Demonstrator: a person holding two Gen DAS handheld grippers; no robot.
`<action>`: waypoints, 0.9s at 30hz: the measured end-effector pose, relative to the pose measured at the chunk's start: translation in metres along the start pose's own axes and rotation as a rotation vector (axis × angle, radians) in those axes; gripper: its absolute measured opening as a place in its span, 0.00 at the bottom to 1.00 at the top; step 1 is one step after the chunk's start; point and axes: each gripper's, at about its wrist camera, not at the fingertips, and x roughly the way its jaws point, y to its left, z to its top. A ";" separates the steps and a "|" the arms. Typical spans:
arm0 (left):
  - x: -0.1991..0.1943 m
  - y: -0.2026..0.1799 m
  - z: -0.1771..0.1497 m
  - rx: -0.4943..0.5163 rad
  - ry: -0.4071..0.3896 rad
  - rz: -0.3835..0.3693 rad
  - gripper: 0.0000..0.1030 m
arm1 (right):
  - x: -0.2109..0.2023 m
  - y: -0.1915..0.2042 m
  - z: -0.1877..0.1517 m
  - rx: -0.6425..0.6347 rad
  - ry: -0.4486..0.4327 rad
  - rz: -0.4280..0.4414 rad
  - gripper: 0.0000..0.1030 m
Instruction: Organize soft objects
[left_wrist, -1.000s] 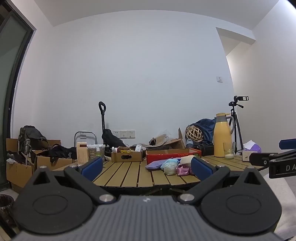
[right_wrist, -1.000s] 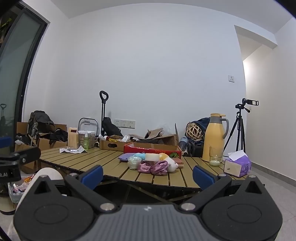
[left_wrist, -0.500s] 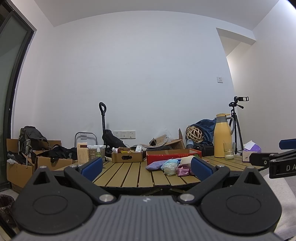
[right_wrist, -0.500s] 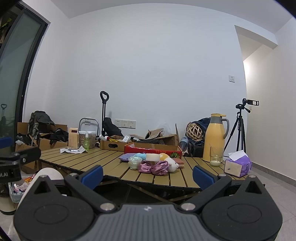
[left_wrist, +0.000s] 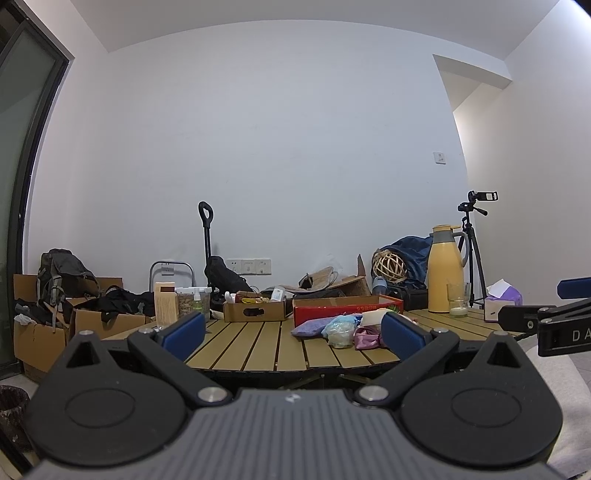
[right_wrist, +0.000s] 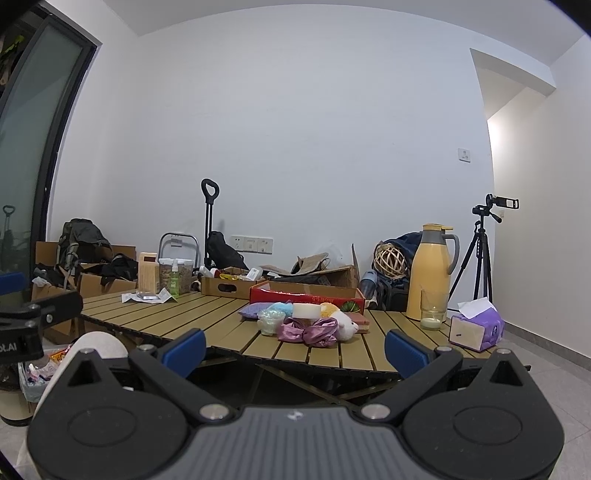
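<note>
A pile of soft objects lies on the slatted wooden table (right_wrist: 192, 317): purple satin scrunchies (right_wrist: 308, 329), a white plush toy (right_wrist: 345, 323), a white sponge (right_wrist: 307, 311), a pale bag (right_wrist: 271, 321) and a purple pouch (right_wrist: 255, 310). The pile also shows in the left wrist view (left_wrist: 343, 326). A red box (right_wrist: 306, 293) stands behind it. My left gripper (left_wrist: 291, 328) and right gripper (right_wrist: 293, 345) are both open and empty, held short of the table's near edge.
A yellow thermos (right_wrist: 430, 271), a glass (right_wrist: 432, 314) and a purple tissue box (right_wrist: 476, 328) stand at the right. A cardboard tray (right_wrist: 229, 286), jars and a spray bottle (right_wrist: 173, 284) stand at the back left. A tripod (right_wrist: 484, 251) stands by the wall.
</note>
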 end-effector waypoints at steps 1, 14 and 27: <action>0.000 0.000 0.000 0.000 0.000 0.000 1.00 | 0.000 0.000 0.000 0.001 0.000 -0.001 1.00; 0.004 0.001 0.001 0.000 0.004 -0.003 1.00 | 0.001 -0.001 0.001 -0.003 0.003 -0.002 1.00; 0.012 0.000 -0.001 0.006 0.014 -0.004 1.00 | 0.008 -0.002 0.001 -0.001 0.014 -0.002 1.00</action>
